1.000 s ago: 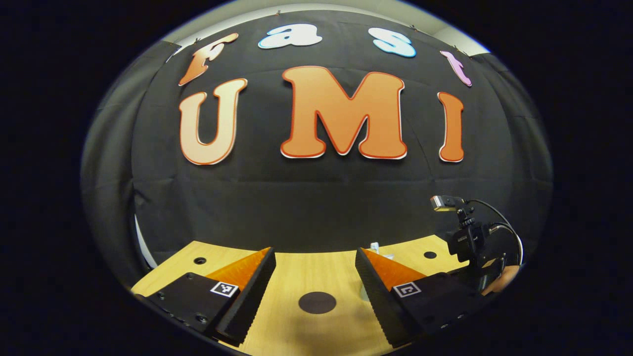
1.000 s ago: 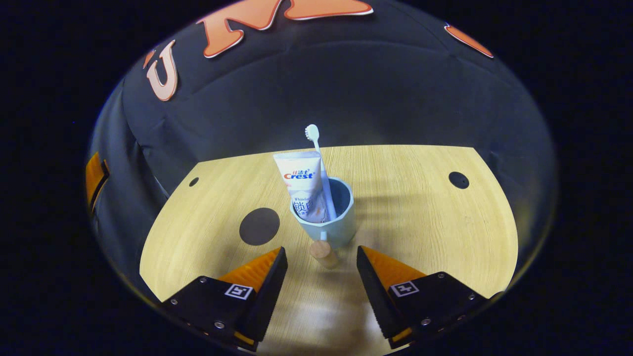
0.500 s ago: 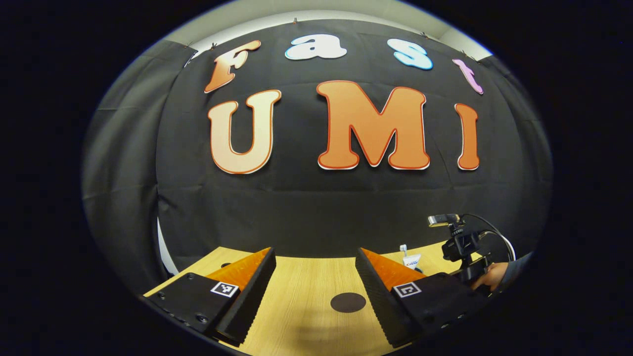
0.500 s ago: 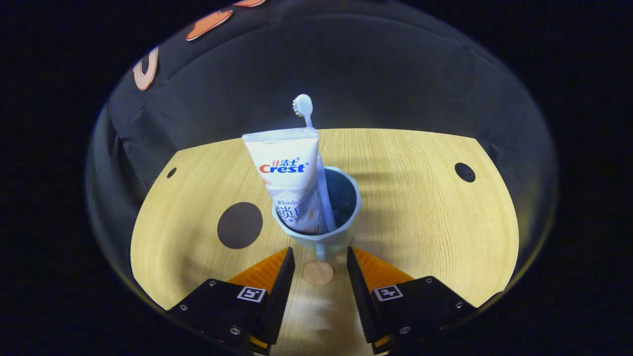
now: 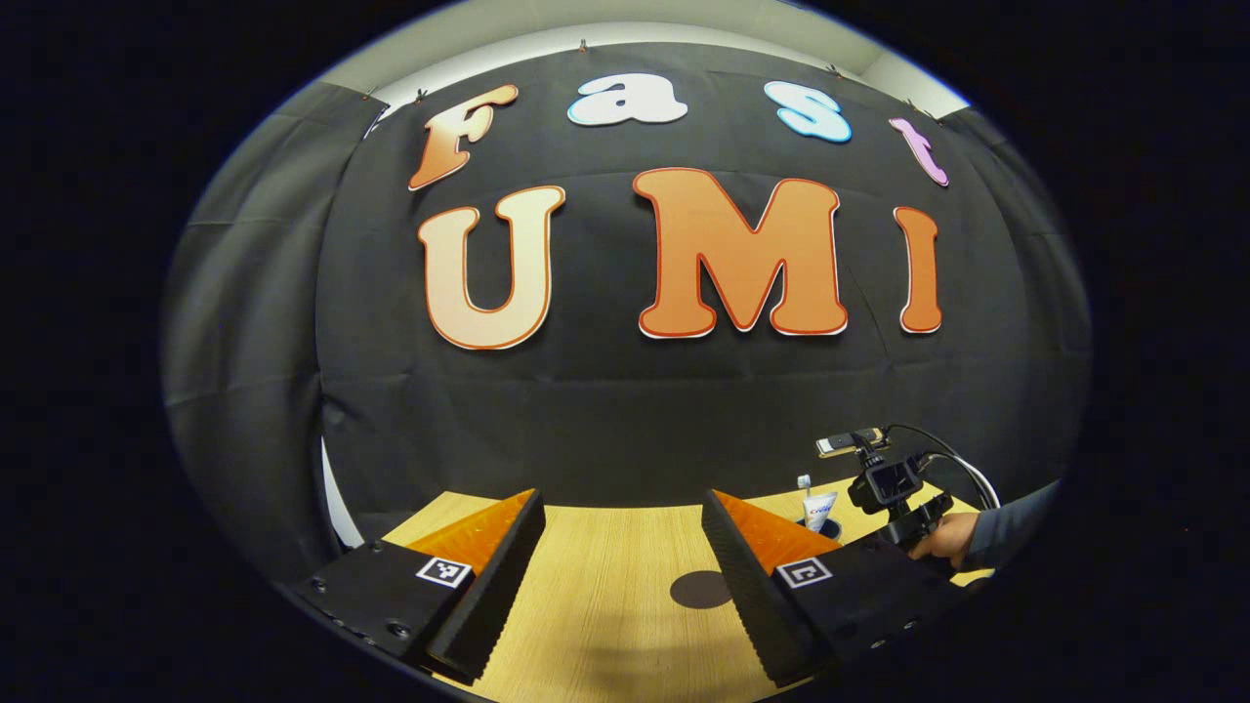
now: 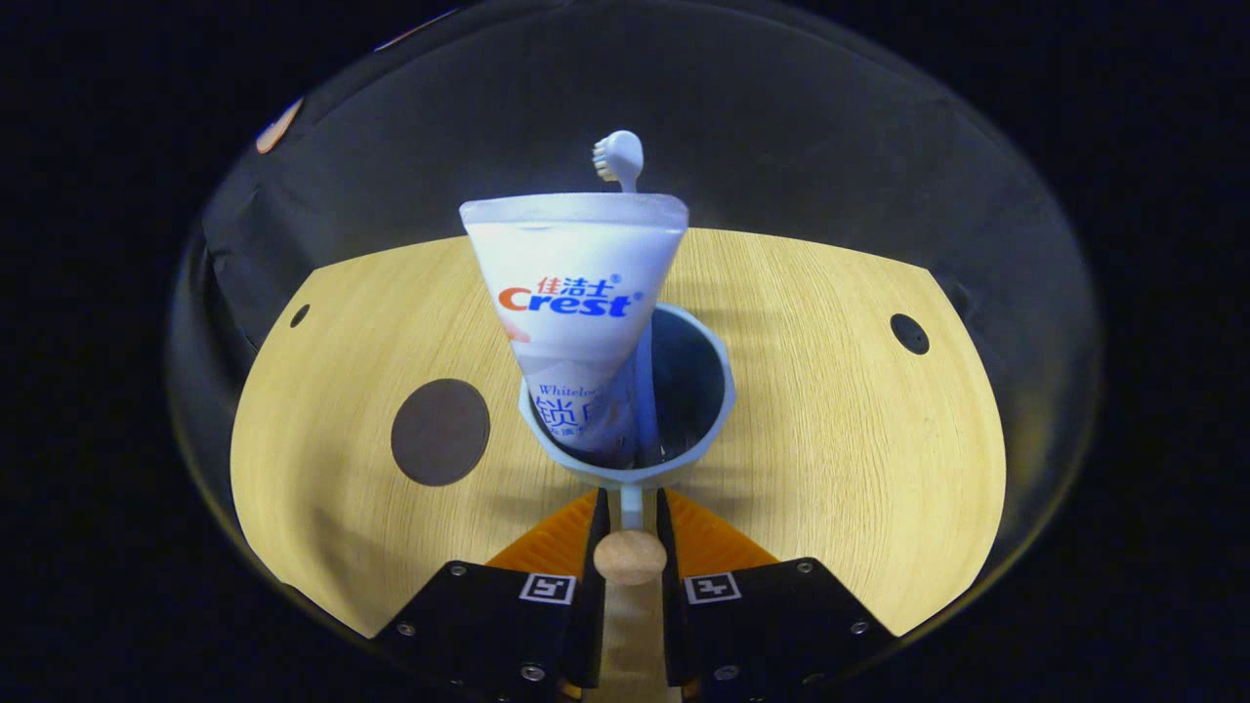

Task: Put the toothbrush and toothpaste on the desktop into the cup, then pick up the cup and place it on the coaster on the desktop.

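The right hand-held gripper (image 6: pixel 630 532) is seen closed to a narrow gap around the handle (image 6: pixel 630 555) of a pale blue cup (image 6: pixel 698 444), both fingers pressed against the handle's sides. The cup is stood upright on the wooden desk (image 6: pixel 830 439). A toothpaste tube (image 6: pixel 571 303) is held inside it, cap end down and leaning left, and a toothbrush (image 6: pixel 619 161) is stood behind the tube with its head raised above it. A dark round coaster (image 6: pixel 440 432) is laid flat on the desk just left of the cup, apart from it. The left hand-held gripper (image 5: pixel 620 547) is held wide open and empty above the desk (image 5: pixel 605 605), the coaster (image 5: pixel 700 590) lying ahead of it. Farther right, the other gripper's camera mount (image 5: pixel 884 483) is gripped by a hand (image 5: pixel 942 537), with the toothpaste tube (image 5: pixel 819 508) beside it.
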The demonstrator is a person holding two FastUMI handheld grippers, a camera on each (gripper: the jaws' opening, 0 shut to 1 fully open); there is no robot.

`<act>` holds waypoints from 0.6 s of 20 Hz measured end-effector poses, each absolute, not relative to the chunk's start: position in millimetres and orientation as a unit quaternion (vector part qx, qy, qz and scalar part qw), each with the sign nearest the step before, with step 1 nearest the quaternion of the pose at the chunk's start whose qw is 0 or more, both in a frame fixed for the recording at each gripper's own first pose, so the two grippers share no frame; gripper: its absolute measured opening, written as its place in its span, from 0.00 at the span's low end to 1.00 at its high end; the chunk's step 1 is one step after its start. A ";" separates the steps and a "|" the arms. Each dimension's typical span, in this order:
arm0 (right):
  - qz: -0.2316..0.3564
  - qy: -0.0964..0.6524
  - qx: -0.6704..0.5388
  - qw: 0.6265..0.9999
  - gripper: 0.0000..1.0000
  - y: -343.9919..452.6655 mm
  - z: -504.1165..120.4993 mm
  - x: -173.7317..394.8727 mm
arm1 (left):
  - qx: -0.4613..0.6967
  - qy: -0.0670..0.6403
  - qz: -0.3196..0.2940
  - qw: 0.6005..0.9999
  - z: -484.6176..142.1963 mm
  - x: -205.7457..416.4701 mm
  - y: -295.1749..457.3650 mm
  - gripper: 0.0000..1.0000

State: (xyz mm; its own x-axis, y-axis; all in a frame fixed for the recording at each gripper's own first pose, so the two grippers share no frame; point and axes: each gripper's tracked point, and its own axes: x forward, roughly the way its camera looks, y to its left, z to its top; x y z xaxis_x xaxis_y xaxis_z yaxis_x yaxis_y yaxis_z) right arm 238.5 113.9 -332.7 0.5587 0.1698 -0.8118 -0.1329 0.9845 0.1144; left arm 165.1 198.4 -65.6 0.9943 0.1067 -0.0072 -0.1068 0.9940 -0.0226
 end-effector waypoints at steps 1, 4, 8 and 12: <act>0.083 0.463 0.022 0.882 0.25 115.0 -331.7 238.4 | -0.012 0.001 0.052 0.999 -65.0 164.2 198.5 0.97; 0.080 0.459 0.018 0.885 0.21 114.9 -331.0 237.7 | -0.005 -0.007 0.046 0.999 -58.7 158.9 199.9 0.98; 0.080 0.447 0.003 0.891 0.18 112.3 -329.9 240.4 | -0.006 -0.007 0.048 0.999 -58.5 154.9 206.4 0.97; 0.092 0.443 0.009 0.892 0.16 114.7 -327.5 242.4 | -0.013 0.001 0.053 0.999 -63.1 151.3 214.4 0.97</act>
State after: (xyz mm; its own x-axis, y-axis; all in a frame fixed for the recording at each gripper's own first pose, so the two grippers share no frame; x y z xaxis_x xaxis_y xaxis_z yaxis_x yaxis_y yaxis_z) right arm 242.4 114.7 -327.5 0.5901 0.1718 -0.7888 -0.1552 0.9830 0.0980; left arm 151.3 214.4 -63.1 0.9945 0.1050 -0.0024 -0.1050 0.9941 -0.0254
